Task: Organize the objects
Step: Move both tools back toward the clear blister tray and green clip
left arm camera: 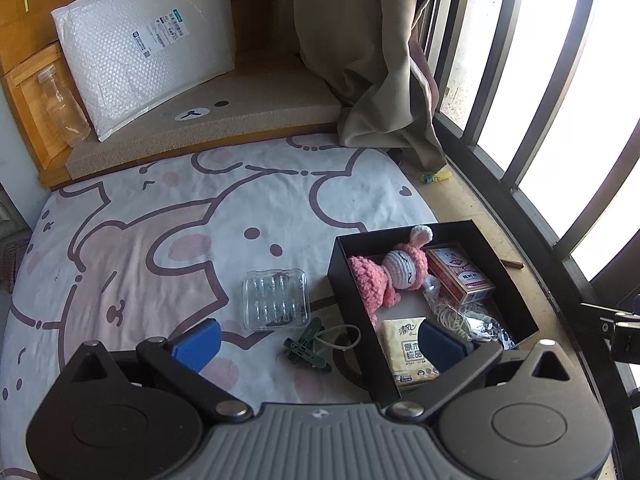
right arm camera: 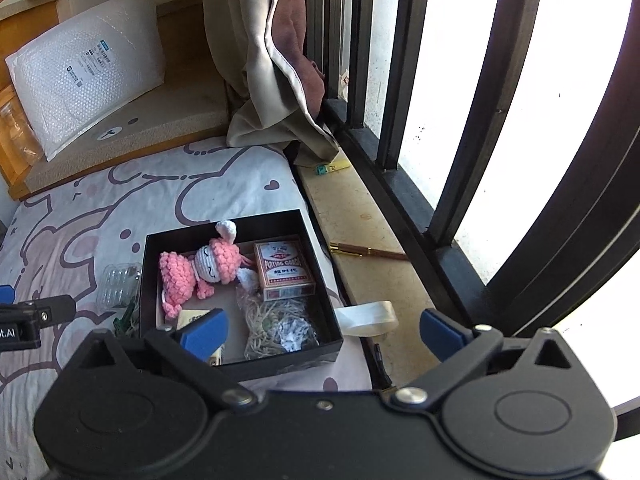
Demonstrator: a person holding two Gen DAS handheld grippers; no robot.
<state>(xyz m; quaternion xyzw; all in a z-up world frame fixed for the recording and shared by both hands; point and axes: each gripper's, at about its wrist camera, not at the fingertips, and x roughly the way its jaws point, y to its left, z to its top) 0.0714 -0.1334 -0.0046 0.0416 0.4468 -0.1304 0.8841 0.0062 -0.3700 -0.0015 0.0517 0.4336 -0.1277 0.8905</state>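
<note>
A black open box [left arm camera: 352, 276] sits on the cartoon bedsheet by the window sill. Inside lie a pink crochet doll [left arm camera: 384, 272], a red playing-card pack [left arm camera: 460, 276], a tissue pack [left arm camera: 404, 348] and a bag of string [right arm camera: 276, 328]. Left of the box, on the sheet, are a clear plastic case [left arm camera: 277, 300] and a green clip [left arm camera: 306, 344]. My left gripper [left arm camera: 320, 344] hangs open above the clip and the box's near left corner, holding nothing. My right gripper [right arm camera: 324, 332] is open over the box's right edge, empty. A tape roll [right arm camera: 368, 318] rests on the sill.
A brown pen [right arm camera: 368, 253] and a yellow highlighter [right arm camera: 332, 167] lie on the stone sill under the dark window bars [right arm camera: 416, 120]. A beige curtain [left arm camera: 372, 60] hangs at the back. A bubble mailer [left arm camera: 148, 48] and a clear bottle [left arm camera: 60, 104] stand behind the bed.
</note>
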